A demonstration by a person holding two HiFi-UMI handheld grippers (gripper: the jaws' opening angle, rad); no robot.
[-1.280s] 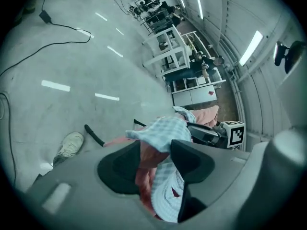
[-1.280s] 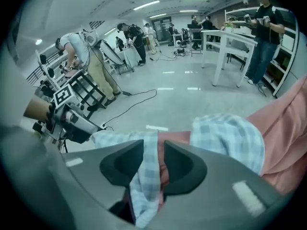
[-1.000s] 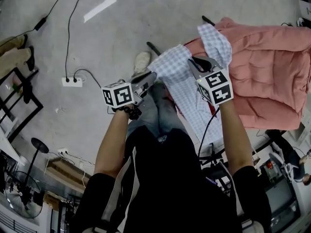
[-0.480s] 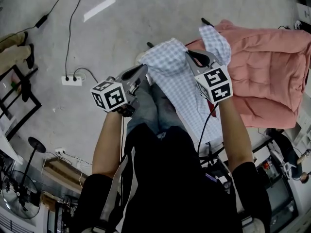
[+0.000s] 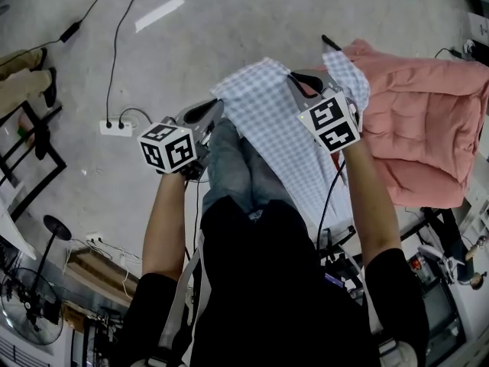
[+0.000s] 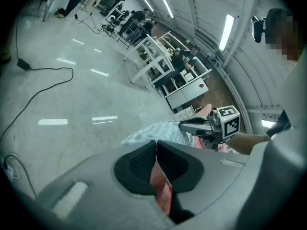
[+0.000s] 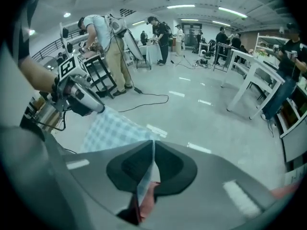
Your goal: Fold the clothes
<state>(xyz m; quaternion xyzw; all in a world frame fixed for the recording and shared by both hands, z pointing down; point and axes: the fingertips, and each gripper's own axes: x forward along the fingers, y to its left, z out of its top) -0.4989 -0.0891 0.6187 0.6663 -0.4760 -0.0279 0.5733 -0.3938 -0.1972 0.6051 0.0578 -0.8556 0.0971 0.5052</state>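
A light blue checked shirt [image 5: 267, 117] hangs in the air between my two grippers, over the person's legs. My left gripper [image 5: 208, 112] is shut on its left edge, and a thin fold of cloth shows between the pads in the left gripper view [image 6: 156, 150]. My right gripper [image 5: 296, 81] is shut on the shirt's right edge, with cloth pinched between its jaws [image 7: 152, 150]. The stretched cloth runs from each gripper toward the other: shirt [image 6: 158, 131], shirt [image 7: 115, 131]. The rest of the shirt trails down toward the person's body.
A pink quilted garment [image 5: 424, 105] lies spread at the right. A white power strip [image 5: 114, 127] with black cables lies on the grey floor at the left. A black frame [image 5: 30, 159] and a fan [image 5: 27, 304] stand at the left edge. People work at a cart [image 7: 98, 73] and white tables [image 7: 249, 75].
Both grippers have moved up the picture and further apart, the left one leftward. The shirt's top edge has been drawn out wider and flatter between them.
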